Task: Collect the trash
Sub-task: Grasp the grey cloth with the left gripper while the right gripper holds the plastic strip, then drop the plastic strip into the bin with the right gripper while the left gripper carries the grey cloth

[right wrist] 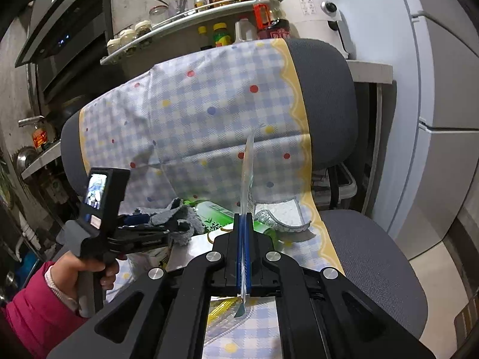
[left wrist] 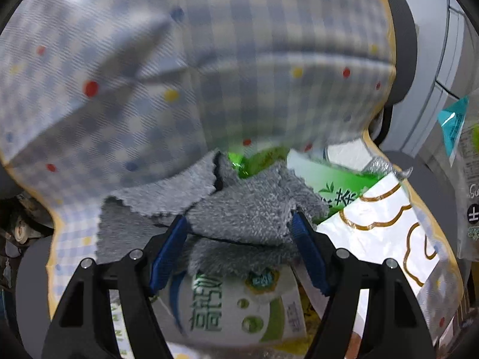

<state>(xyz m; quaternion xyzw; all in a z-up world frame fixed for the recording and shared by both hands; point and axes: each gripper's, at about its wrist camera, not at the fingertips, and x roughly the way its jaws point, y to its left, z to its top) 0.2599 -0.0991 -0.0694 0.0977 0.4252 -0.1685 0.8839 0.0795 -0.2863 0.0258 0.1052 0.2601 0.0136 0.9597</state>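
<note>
My left gripper (left wrist: 238,220) is shut on a grey fluffy cloth (left wrist: 239,209), bunched between its blue pads above a heap of trash on the chair. Under the cloth lie a white and green milk carton (left wrist: 239,308), a green tea box (left wrist: 335,182) and a white foil bag with gold lines (left wrist: 383,218). In the right wrist view the left gripper (right wrist: 161,224) carries the grey cloth (right wrist: 176,212), held by a hand in a red sleeve (right wrist: 39,308). My right gripper (right wrist: 245,218) is shut on a thin clear wrapper (right wrist: 248,173) that stands up edge-on; in the left wrist view this wrapper (left wrist: 452,125) shows a teal corner.
A blue checked cloth with coloured dots (right wrist: 209,113) drapes the grey office chair (right wrist: 359,254). A white pad with a silver edge (right wrist: 281,212) lies at the seat's back. A pale refrigerator (right wrist: 434,89) stands right; a shelf of bottles (right wrist: 209,3) and a range hood (right wrist: 66,21) lie behind.
</note>
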